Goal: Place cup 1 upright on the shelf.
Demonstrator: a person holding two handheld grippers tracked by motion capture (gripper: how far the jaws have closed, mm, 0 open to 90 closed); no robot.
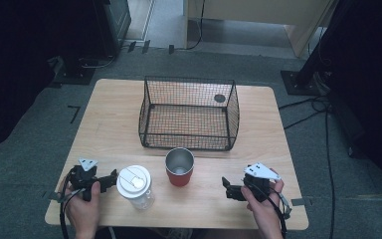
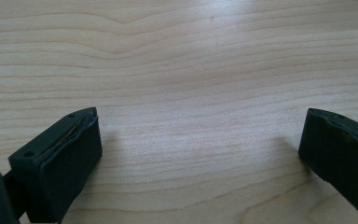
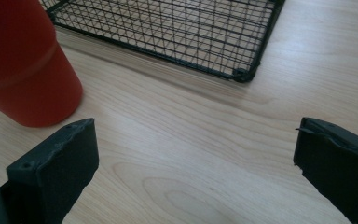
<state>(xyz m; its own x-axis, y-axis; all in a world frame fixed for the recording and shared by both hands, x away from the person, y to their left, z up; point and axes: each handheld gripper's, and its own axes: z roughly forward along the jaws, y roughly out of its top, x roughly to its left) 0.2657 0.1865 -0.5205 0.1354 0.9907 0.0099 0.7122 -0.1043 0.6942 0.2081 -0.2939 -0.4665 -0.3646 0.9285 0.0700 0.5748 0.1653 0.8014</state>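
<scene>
- Left gripper (image 1: 110,180): held in the person's left hand (image 1: 83,209) at the near left of the wooden table (image 1: 114,124). In the high view it lies low over the tabletop, jaws pointing right, just beside the clear cup. Its own view shows the jaws spread wide with nothing between them, bare wood grain beneath; the cup is outside that view.
- Clear cup with white lid (image 1: 135,185): upright near the front edge, between the left gripper and the red cup, apart from the red cup.
- Red cup (image 1: 179,167): upright, open metal mouth, near centre, just in front of the basket.
- Wire basket (image 1: 189,113): black mesh, mid-table, far side of the cups.
- Right gripper (image 1: 227,188): in the right hand (image 1: 263,206) at the near right, jaws pointing left toward the red cup, well apart from it. Its view shows wide-open, empty jaws, the red cup's side upper left and the basket's corner beyond.
</scene>
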